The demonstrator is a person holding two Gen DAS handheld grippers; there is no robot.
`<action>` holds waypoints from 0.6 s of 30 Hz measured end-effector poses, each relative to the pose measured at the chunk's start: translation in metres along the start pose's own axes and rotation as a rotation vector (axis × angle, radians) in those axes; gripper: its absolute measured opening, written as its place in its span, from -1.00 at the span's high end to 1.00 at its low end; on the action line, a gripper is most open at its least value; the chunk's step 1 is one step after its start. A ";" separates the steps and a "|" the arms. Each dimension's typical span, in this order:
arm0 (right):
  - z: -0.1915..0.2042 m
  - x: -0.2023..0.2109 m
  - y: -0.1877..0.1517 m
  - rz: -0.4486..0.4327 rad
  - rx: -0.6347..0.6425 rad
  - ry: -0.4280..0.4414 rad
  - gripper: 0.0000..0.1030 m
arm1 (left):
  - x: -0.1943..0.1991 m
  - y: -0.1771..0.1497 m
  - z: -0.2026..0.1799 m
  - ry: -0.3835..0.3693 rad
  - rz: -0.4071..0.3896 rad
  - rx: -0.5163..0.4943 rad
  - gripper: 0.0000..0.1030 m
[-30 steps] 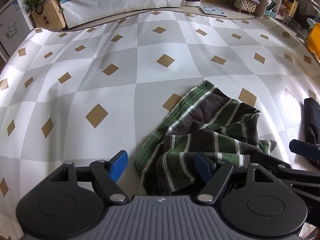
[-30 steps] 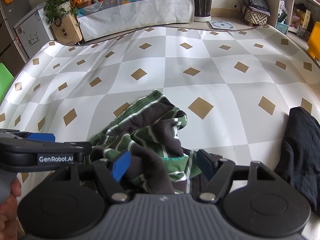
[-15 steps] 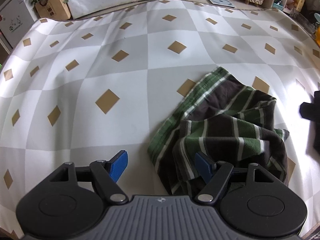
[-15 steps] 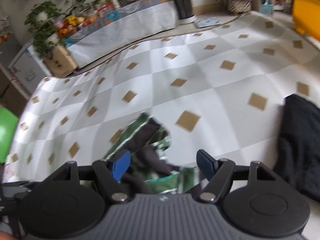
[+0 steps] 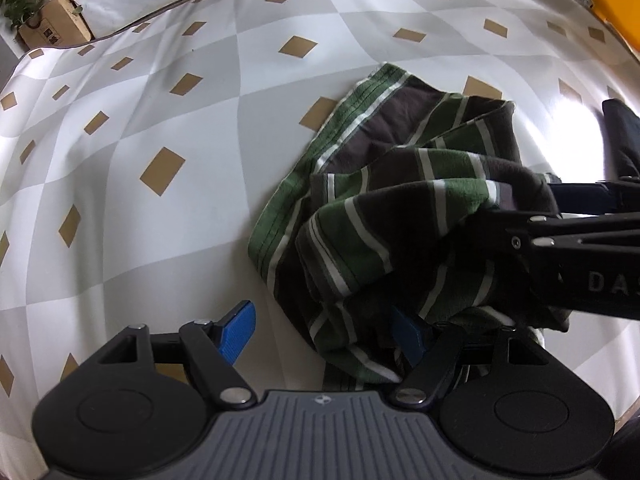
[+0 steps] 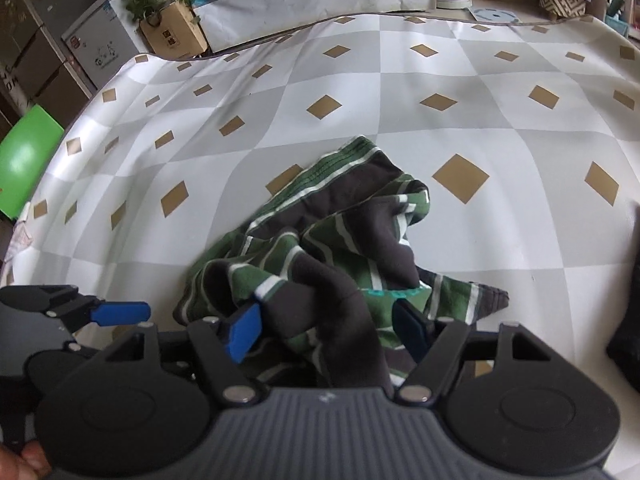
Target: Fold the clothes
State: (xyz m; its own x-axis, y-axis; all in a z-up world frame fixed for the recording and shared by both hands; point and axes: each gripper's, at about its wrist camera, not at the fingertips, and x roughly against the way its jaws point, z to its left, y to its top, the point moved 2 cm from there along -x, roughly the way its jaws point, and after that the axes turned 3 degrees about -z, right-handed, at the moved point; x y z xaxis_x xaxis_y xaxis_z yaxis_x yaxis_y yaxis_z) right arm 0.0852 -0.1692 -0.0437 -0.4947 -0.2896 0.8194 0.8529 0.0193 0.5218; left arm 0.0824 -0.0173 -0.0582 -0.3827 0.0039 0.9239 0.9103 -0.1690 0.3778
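From the left wrist, we see our left tongs point(image 5: 322, 330) spread wide, the striped shirt point(image 5: 400, 208) bunched by the right pad.

From the right wrist, our right tongs point(image 6: 330, 330) are closing around a dark fold of the shirt on the checkered counter point(image 6: 360, 92).

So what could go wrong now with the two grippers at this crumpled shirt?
1. The right gripper is closing on a bunched dark fold of the shirt, so it may pinch several layers instead of one edge.
2. The left gripper is open at the shirt's edge, close beside the right one; they might collide.
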 end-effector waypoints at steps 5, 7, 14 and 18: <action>-0.004 0.007 0.004 -0.037 -0.026 0.006 0.58 | 0.005 0.005 0.007 0.011 -0.018 0.029 -0.42; -0.007 0.013 0.008 -0.071 -0.036 0.006 0.68 | 0.006 0.007 0.010 0.023 -0.024 0.038 -0.42; -0.031 0.045 0.031 -0.239 -0.134 -0.006 0.78 | 0.012 0.014 0.020 0.034 -0.052 0.086 -0.42; -0.061 0.065 0.042 -0.344 -0.245 -0.111 0.78 | 0.010 0.014 0.021 0.036 -0.049 0.096 -0.42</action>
State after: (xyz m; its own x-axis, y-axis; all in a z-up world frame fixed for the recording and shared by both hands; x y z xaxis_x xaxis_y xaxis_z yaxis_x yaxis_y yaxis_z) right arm 0.0987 -0.2460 0.0172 -0.7603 -0.1342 0.6355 0.6432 -0.2920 0.7078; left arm 0.0945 0.0016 -0.0421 -0.4307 -0.0262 0.9021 0.9008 -0.0743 0.4279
